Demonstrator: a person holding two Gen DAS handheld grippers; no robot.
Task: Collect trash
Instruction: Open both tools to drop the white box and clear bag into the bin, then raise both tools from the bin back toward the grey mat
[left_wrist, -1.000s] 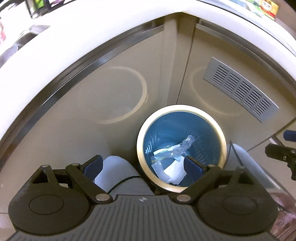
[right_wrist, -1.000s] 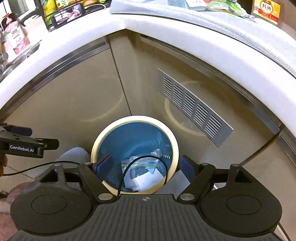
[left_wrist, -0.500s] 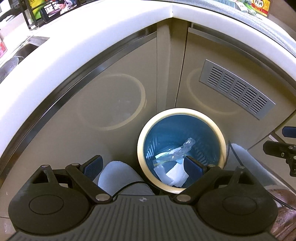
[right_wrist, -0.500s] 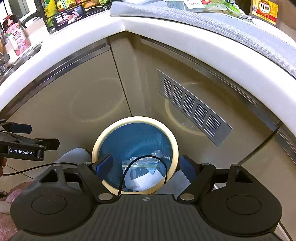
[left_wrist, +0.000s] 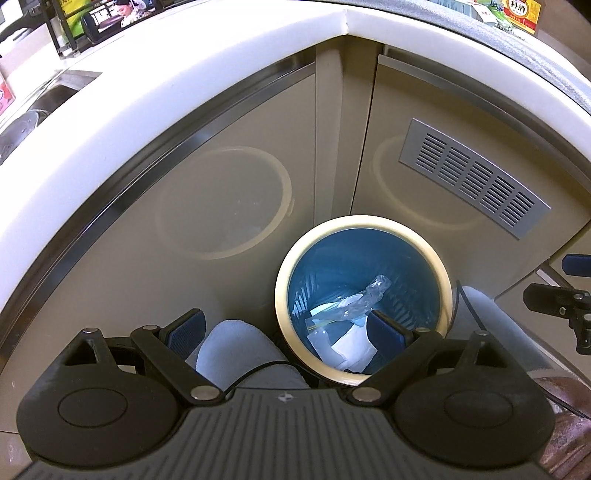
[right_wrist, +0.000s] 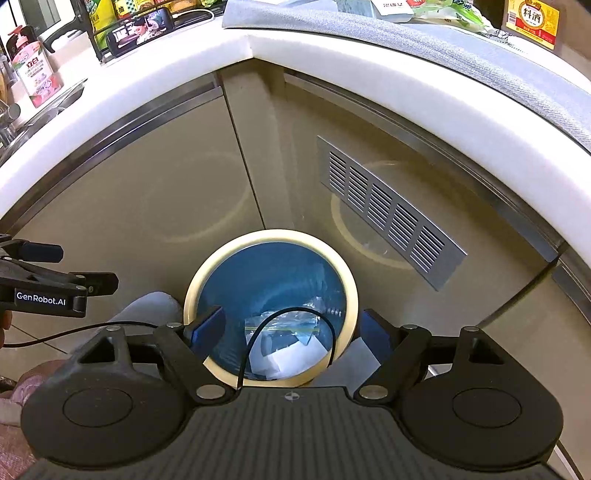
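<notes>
While both the left hand-held gripper (left_wrist: 284, 328) and right hand-held gripper (right_wrist: 291, 328) hover empty with jaws wide, trash (left_wrist: 347, 325) lies in the bin (left_wrist: 364, 221); the dangling cable (right_wrist: 288, 314) could snag its rim.

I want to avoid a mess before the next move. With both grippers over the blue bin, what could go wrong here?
1. A black cable loops over the blue bin's mouth; it may snag the right gripper.
2. The clear plastic wrapper and white paper lie loose and deep inside, so reaching them could tip the bin against the cabinet.
</notes>
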